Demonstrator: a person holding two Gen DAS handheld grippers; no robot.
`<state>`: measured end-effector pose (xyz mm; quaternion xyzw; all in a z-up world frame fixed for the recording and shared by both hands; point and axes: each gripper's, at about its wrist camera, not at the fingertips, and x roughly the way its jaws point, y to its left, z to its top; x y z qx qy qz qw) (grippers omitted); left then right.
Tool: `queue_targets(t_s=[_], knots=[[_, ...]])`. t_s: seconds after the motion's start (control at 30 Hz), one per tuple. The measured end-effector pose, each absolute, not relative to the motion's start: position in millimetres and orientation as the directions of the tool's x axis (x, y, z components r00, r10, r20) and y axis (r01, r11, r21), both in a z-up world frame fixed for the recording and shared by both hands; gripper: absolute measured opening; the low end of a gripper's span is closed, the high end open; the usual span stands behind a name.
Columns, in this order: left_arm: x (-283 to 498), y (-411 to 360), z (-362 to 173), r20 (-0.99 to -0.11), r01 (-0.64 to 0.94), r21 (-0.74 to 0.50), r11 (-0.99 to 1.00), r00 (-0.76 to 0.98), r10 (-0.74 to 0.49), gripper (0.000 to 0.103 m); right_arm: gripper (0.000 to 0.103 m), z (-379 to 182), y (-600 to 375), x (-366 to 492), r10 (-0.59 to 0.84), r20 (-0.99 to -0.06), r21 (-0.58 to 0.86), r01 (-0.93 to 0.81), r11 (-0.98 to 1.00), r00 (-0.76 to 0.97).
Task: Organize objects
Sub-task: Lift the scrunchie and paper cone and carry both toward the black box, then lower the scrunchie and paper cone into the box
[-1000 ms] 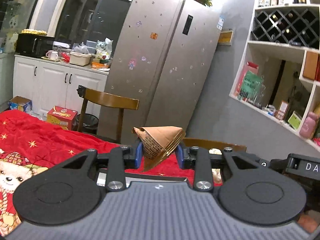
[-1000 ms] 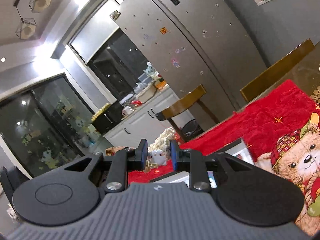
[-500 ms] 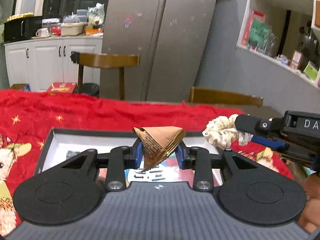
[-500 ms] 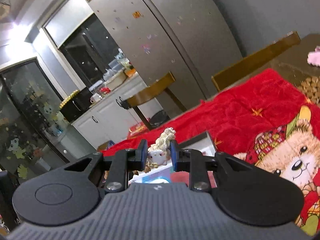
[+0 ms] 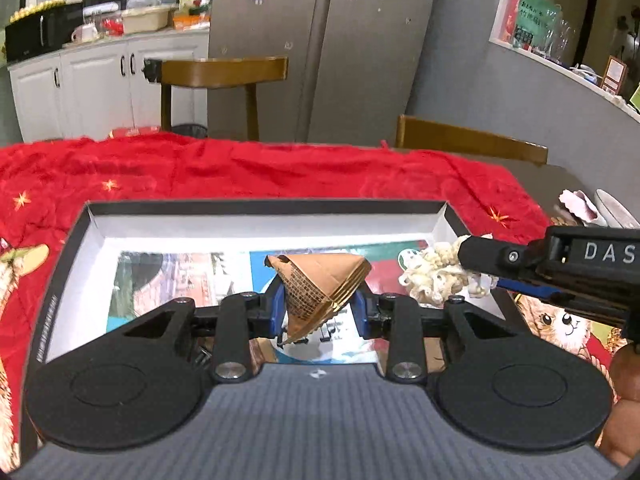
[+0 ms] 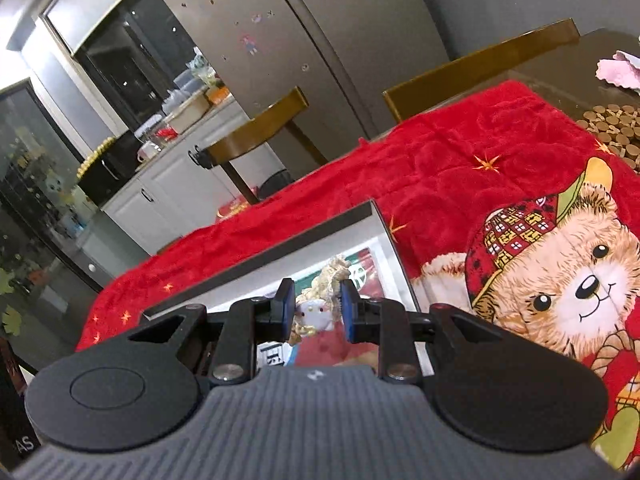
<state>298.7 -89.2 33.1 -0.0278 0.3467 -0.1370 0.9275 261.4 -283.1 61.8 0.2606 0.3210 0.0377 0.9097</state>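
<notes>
Box (image 5: 64,280) holds printed cards; left gripper (image 5: 318,306) clamps paper cone (image 5: 320,280), right gripper (image 6: 316,312) scrunchie (image 6: 316,312).

A grey fridge (image 5: 320,40) stands against the far wall, white cabinets (image 5: 100,88) to its left under a cluttered counter. Two wooden chairs (image 5: 224,72) sit at the table's far edge. A shelf niche (image 5: 568,44) cuts the grey wall (image 5: 480,92) on the right.

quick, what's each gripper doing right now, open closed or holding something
Left gripper: shut on the brown folded paper cone, above the open box.
Right gripper: shut on the cream woolly toy.
</notes>
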Motion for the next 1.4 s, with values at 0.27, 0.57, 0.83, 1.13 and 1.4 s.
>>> queue_targets(t_s=[0.27,0.57,0.83,1.13,1.4], knots=[[300.0,-86.7,26.9,-0.662,0.212,-0.155,0.965,0.702,-0.261,0.038,0.027,61.8,-281.4,263.7,0.231,-0.584,0.481,0.102,0.871,0.778],[300.7,-90.8,21.5,-0.674,0.206,-0.133,0.969,0.699,-0.241,0.038,0.027,55.1,-281.2,268.0,0.237,-0.613,0.472,0.108,0.875,0.754],[300.7,-92.4,19.3,-0.675,0.204,-0.126,0.971,0.700,-0.235,0.038,0.027,50.5,-274.5,273.1,0.204,-0.666,0.421,0.136,0.897,0.718],[300.4,-95.2,17.6,-0.679,0.209,-0.115,0.971,0.697,-0.230,0.038,0.027,45.6,-272.5,274.6,0.203,-0.685,0.413,0.143,0.899,0.700],[301.9,-94.7,16.1,-0.682,0.204,-0.125,0.971,0.693,-0.233,0.039,0.028,45.0,-272.0,273.7,0.212,-0.685,0.415,0.135,0.900,0.697]])
